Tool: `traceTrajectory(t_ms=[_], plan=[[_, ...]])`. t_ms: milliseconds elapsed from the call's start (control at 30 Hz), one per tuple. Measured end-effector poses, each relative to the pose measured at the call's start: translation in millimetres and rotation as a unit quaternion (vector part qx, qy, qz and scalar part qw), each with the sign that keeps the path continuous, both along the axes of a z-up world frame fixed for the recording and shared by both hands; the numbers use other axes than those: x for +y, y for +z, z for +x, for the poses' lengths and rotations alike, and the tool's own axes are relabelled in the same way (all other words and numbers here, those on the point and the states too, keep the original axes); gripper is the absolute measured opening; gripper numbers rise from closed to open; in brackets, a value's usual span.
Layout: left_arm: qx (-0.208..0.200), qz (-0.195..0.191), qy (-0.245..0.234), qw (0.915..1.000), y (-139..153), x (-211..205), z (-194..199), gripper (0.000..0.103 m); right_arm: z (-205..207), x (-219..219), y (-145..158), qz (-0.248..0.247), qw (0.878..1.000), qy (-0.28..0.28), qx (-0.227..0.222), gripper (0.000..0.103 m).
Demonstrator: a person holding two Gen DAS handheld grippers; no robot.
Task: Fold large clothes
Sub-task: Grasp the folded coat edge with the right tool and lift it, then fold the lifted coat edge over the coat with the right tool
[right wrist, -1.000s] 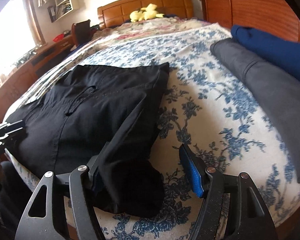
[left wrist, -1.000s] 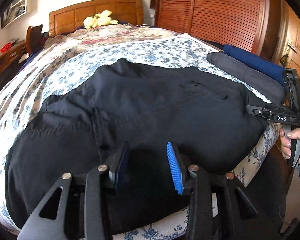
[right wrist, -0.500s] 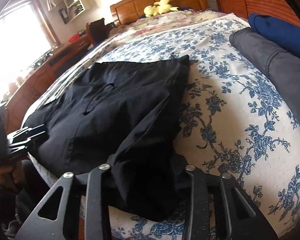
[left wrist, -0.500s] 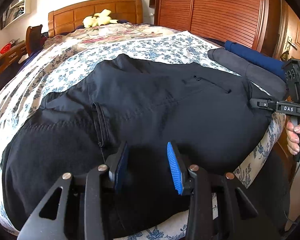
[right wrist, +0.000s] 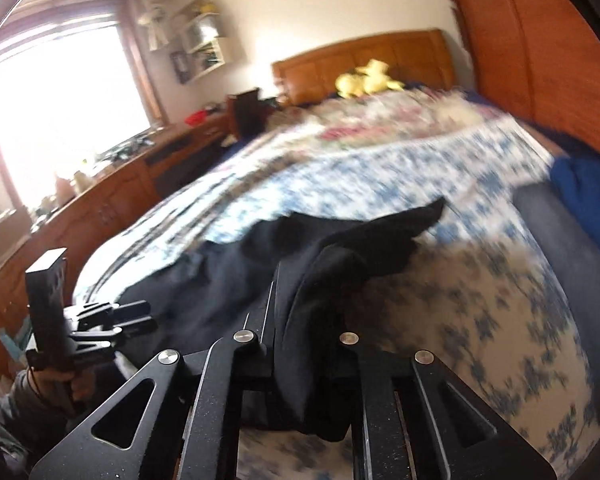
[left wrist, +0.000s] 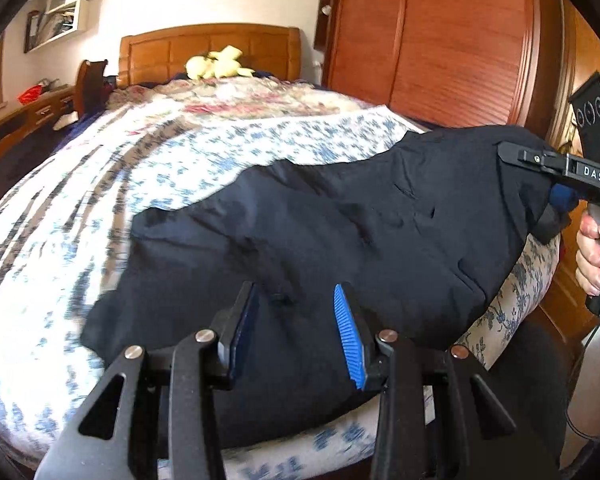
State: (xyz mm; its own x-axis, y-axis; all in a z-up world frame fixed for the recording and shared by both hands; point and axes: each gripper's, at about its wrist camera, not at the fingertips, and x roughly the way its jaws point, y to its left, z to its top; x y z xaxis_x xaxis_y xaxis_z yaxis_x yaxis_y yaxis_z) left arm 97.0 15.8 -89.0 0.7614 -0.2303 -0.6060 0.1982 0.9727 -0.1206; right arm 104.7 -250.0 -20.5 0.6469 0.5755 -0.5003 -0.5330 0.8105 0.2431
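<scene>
Trousers (left wrist: 340,240), black and large, are lying across the near end of the bed (left wrist: 100,184), one corner lifting off the floral cover. My right tongs (right wrist: 312,320) have just been closing and are now pinching that corner's bunched cloth, which is hanging between the jaws, so I am judging a fold is starting from this side. My left tongs (left wrist: 296,320) are standing partly spread just over the waist area, gripping nothing, probably waiting to hold or take the opposite edge so the fabric is not dragging.
</scene>
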Motion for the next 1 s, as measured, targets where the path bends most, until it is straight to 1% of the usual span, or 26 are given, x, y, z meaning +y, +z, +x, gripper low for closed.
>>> traceTrajectory(t_ms=[167, 267, 333, 467, 567, 600, 667, 700, 767, 833, 867, 900, 1000], plan=[[-0.016, -0.004, 0.035, 0.9993, 11, 47, -24, 0.038, -7, 75, 22, -0.02, 0.997, 0.064, -0.031, 0.003], [-0.02, -0.006, 0.061, 0.9979, 13, 79, -38, 0.038, -7, 127, 26, -0.039, 0.993, 0.104, -0.04, 0.0], [-0.022, -0.007, 0.081, 0.9965, 13, 102, -47, 0.038, -6, 166, 22, -0.049, 0.989, 0.132, -0.036, 0.0], [-0.017, -0.009, 0.117, 0.9929, 7, 141, -64, 0.038, 1, 228, 5, -0.06, 0.983, 0.171, -0.019, 0.0], [-0.012, -0.012, 0.136, 0.9906, 2, 160, -72, 0.038, 8, 262, -11, -0.056, 0.982, 0.18, 0.008, 0.0], [-0.011, -0.013, 0.14, 0.99, 1, 165, -75, 0.038, 5, 271, -17, -0.064, 0.982, 0.176, 0.017, 0.004], [-0.011, -0.013, 0.144, 0.9895, -1, 168, -77, 0.038, 5, 282, -21, -0.082, 0.983, 0.164, 0.028, 0.007], [-0.012, -0.013, 0.144, 0.9894, -1, 167, -79, 0.038, 6, 282, -21, -0.082, 0.983, 0.163, 0.033, 0.01], [-0.014, -0.013, 0.142, 0.9897, 0, 166, -80, 0.038, 7, 276, -15, -0.065, 0.983, 0.17, 0.035, 0.019], [-0.017, -0.013, 0.137, 0.9904, 3, 161, -77, 0.038, 1, 268, -3, -0.064, 0.984, 0.167, 0.018, 0.039], [-0.019, -0.016, 0.132, 0.9909, 4, 157, -75, 0.038, -1, 262, 4, -0.065, 0.984, 0.163, 0.008, 0.043], [-0.022, -0.018, 0.127, 0.9915, 5, 152, -73, 0.038, -4, 256, 11, -0.065, 0.985, 0.159, -0.002, 0.046], [-0.027, -0.021, 0.111, 0.9933, 11, 139, -67, 0.038, -8, 233, 24, -0.075, 0.987, 0.143, -0.023, 0.046]])
